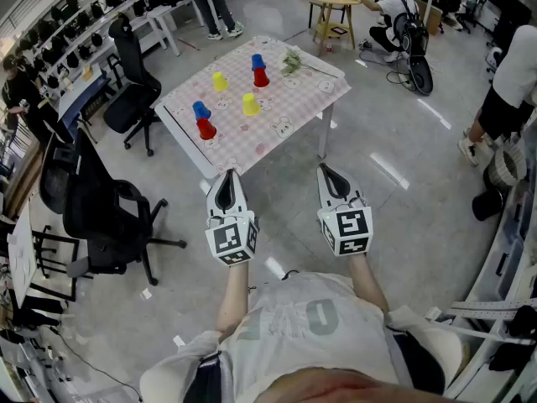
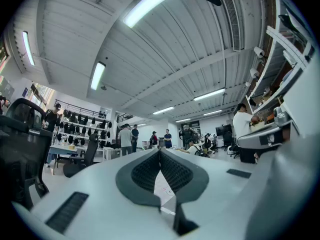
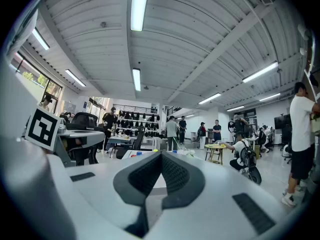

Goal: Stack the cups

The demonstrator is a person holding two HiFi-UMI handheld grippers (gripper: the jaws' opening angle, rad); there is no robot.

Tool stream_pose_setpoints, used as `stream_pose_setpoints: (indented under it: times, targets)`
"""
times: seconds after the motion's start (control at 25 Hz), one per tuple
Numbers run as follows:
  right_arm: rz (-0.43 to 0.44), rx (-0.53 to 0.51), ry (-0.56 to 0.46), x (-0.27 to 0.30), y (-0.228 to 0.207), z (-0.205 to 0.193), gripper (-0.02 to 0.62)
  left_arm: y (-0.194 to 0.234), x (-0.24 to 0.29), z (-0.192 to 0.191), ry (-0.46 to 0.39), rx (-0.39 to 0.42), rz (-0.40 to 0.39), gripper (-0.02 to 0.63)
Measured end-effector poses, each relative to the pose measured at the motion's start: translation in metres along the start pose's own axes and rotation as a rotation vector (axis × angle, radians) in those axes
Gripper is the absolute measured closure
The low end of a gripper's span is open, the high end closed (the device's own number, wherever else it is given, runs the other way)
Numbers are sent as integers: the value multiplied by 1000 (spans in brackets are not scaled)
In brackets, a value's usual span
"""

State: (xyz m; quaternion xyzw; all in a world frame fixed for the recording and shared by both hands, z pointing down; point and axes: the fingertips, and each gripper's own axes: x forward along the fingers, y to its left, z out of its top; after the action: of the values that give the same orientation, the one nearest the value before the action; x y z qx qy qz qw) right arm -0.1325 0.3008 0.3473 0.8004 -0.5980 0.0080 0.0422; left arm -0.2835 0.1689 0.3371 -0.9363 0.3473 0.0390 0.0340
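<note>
I hold my left gripper (image 1: 226,177) and right gripper (image 1: 327,171) level, side by side, jaws closed on nothing, short of the table (image 1: 289,112). The cups (image 1: 250,103) look tiny from here.

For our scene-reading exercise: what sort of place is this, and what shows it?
Probably an open-plan lab or workshop: black office chairs, wall shelves of dark gear, and a cloth-covered table set with coloured cups.

Cups (image 1: 220,81) on table (image 1: 289,99), left hand-held gripper (image 1: 226,177) beside right hand-held gripper (image 1: 328,173) before it, chairs (image 1: 105,217) at left
</note>
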Motion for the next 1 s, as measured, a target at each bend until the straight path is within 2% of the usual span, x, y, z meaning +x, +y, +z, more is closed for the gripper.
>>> stream_pose_setpoints:
  times: [0.48,0.72,1.0]
  targets:
    - [4,-1,17,3,-4,-9,568,-7,4,0,0,17,-7,578]
    - [19,34,-3,1,-5,-8,568,-4,3,-2,9,9,10,578]
    - [50,70,24,-3,-3,-22,566,-5,-14,-11,24,0,35,578]
